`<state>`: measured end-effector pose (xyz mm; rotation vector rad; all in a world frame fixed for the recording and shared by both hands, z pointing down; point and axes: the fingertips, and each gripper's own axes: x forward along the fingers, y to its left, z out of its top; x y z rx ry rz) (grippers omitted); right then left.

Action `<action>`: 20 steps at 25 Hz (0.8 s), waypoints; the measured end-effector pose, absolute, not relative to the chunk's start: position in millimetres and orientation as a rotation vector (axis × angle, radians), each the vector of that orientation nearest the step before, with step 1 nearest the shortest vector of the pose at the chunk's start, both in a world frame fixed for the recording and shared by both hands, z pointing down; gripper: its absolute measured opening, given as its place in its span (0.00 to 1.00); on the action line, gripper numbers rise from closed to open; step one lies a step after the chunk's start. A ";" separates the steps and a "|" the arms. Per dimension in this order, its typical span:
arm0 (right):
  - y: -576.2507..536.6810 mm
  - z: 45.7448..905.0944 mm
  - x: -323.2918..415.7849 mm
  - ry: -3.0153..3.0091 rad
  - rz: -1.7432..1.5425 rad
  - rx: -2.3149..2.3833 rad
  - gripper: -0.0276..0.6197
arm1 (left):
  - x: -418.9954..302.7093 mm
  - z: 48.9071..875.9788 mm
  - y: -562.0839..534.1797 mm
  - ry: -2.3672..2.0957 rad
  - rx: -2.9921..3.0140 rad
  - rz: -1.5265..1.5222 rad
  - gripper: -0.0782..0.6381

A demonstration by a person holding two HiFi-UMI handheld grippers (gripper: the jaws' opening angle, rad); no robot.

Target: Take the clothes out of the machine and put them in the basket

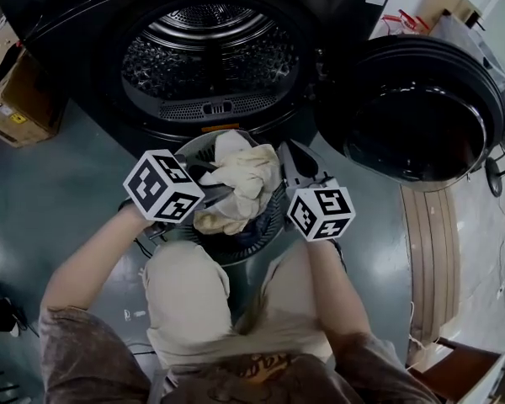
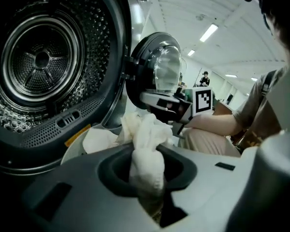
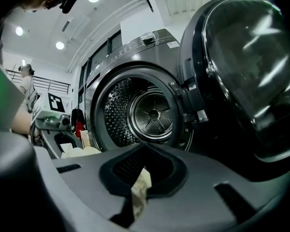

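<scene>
Pinching a bunched fold of a cream cloth [image 2: 147, 134] in the left gripper [image 2: 147, 187], jaws pressed nearly together on it. Reaching in from the left over the grey perforated basket [image 1: 265, 236], with most of that cloth heaped in and above the rim. Gripping a thin cream strip [image 3: 141, 182] in the right gripper [image 3: 137, 197], jaws closed on it, at the basket's right edge. Cannot tell whether part of the same cloth. Pointing roughly level toward the machine [image 1: 320, 7] with the right one, tilting downward with the left. Basket wedged between the person's knees [image 1: 185, 268], just in front of the machine's open mouth. Beyond: perforated steel drum [image 2: 41, 62], round door [image 1: 417, 112] swung wide to the right, cardboard box [image 1: 17, 99] on the floor at far left.
</scene>
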<state>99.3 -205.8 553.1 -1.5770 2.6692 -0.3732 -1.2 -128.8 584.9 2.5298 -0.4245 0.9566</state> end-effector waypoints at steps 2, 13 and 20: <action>-205.4 553.5 98.4 2.674 -0.369 -1.576 0.04 | 0.6 586.1 -126.7 -0.422 2.532 0.957 0.23; -198.7 546.0 76.3 2.774 -0.237 -1.546 0.04 | -20.1 590.2 -162.7 -0.589 2.595 0.947 0.58; -198.0 561.7 54.1 2.775 -0.441 -1.542 0.04 | -38.3 579.1 -196.7 -0.694 2.620 0.725 0.58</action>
